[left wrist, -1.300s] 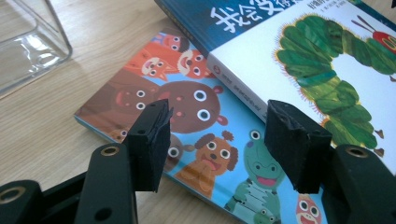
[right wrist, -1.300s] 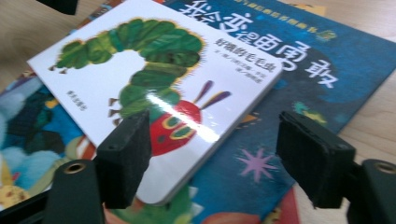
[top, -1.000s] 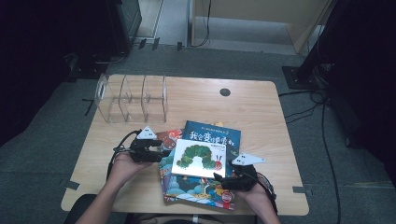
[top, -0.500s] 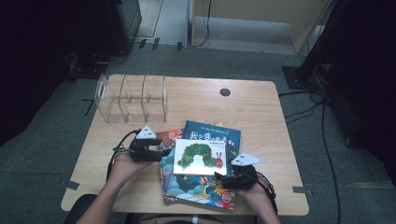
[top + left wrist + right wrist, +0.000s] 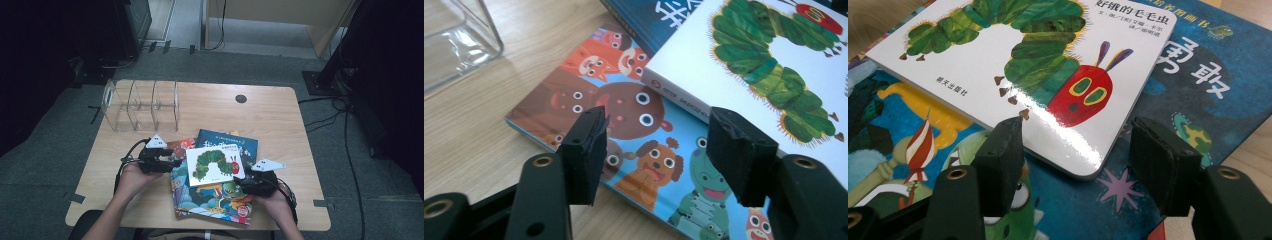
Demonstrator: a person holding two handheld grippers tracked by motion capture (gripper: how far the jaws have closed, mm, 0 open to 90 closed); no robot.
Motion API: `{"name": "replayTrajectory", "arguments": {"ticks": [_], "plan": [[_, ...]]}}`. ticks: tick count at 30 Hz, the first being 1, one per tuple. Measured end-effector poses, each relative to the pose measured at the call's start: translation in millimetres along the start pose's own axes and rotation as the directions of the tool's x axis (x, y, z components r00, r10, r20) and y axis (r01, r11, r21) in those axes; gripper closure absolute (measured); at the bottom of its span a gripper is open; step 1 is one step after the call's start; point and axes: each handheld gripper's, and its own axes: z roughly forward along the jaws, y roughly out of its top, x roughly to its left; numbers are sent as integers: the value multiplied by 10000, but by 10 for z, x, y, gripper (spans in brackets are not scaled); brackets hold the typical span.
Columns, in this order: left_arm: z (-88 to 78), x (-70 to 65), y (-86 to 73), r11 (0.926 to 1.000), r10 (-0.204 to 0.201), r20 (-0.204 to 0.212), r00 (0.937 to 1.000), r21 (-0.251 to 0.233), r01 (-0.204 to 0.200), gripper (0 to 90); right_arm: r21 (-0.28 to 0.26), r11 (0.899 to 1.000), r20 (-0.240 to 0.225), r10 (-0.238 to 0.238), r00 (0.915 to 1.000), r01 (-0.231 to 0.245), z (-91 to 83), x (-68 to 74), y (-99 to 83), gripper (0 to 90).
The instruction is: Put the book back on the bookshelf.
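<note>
The right hand-held gripper (image 5: 1073, 150), jaws spread but just closing, faces the near-right corner of the caterpillar book (image 5: 1018, 75), nearer than the spread left hand-held gripper (image 5: 654, 150)

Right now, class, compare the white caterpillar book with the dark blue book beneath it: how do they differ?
The white caterpillar book is smaller and lies on top of the pile; the dark blue book is larger and partly covered by it. The caterpillar book's cover is white with a green caterpillar; the blue book's is dark with pale lettering. Both lie flat, face up, and bear Chinese titles.
</note>
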Motion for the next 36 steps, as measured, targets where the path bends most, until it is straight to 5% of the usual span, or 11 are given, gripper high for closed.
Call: {"name": "replayTrajectory", "arguments": {"ticks": [6, 14, 18, 21, 27, 28, 30, 36], "plan": [[17, 63, 7, 9994, -354, 89, 9993, -42, 354, 514, -105, 9999, -52, 18, 10000, -19, 42, -68, 40, 444], [-16, 116, -8, 9988, -468, -137, 9988, -150, 465, 525, -254, 9997, -6, 40, 10000, -40, 116, -160, 101, 448], [-51, 93, -17, 9943, -1042, 507, 9933, 293, 1028, 449, -383, 9993, -186, -31, 9998, 24, 170, -226, 142, 479], [-74, 24, -34, 9990, -437, 163, 9989, 72, 436, 449, -291, 9995, -402, -156, 9991, 144, 184, -257, 169, 496], [-86, 105, -10, 9985, -458, 234, 9987, -297, 465, 476, -430, 9990, -583, -159, 9982, 134, 235, -317, 206, 519], [-83, 160, 8, 9965, -758, 541, 9957, -308, 776, 476, -403, 9989, -702, -247, 9972, 219, 243, -339, 219, 518], [-83, 175, 24, 9952, -914, 515, 9945, -316, 931, 494, -368, 9990, -734, -277, 9969, 251, 244, -345, 226, 517], [-31, 238, 105, 9983, -445, -122, 9989, -381, 440, 569, -417, 9990, -1025, -202, 9945, 160, 284, -412, 262, 529]]}}
